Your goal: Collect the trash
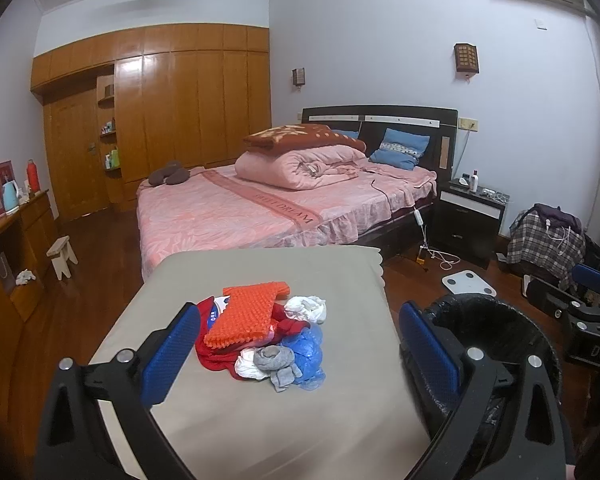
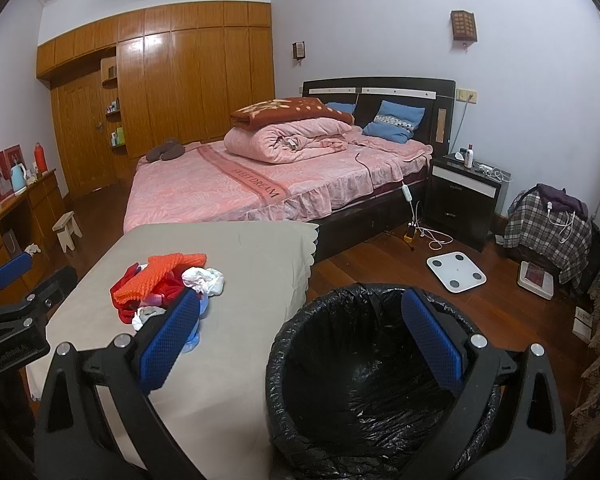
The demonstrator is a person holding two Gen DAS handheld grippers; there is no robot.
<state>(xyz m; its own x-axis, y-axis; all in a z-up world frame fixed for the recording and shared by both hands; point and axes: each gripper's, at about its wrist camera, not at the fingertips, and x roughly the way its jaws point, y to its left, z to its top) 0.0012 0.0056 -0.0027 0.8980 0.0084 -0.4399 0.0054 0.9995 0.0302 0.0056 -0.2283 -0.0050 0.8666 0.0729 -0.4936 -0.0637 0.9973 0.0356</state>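
A pile of trash lies on the beige-covered table (image 1: 260, 420): an orange foam net (image 1: 244, 312), crumpled white tissue (image 1: 306, 308), a blue plastic bag (image 1: 310, 360), a grey sock-like rag (image 1: 278, 364) and a red wrapper (image 1: 216, 358). My left gripper (image 1: 300, 354) hangs open just short of the pile, nothing between its fingers. My right gripper (image 2: 302, 342) is open above the rim of a bin with a black liner (image 2: 364, 380), which stands beside the table's right edge. In the right wrist view the trash pile (image 2: 168, 280) lies left of the gripper.
Behind the table (image 2: 240, 248) stands a pink-covered bed (image 2: 260, 184). A black nightstand (image 2: 460, 196), cables, a white scale (image 2: 456, 270) and a chair draped in plaid cloth (image 2: 548, 228) are on the right. A wooden cabinet (image 1: 16, 248) and a small stool (image 1: 62, 254) are on the left.
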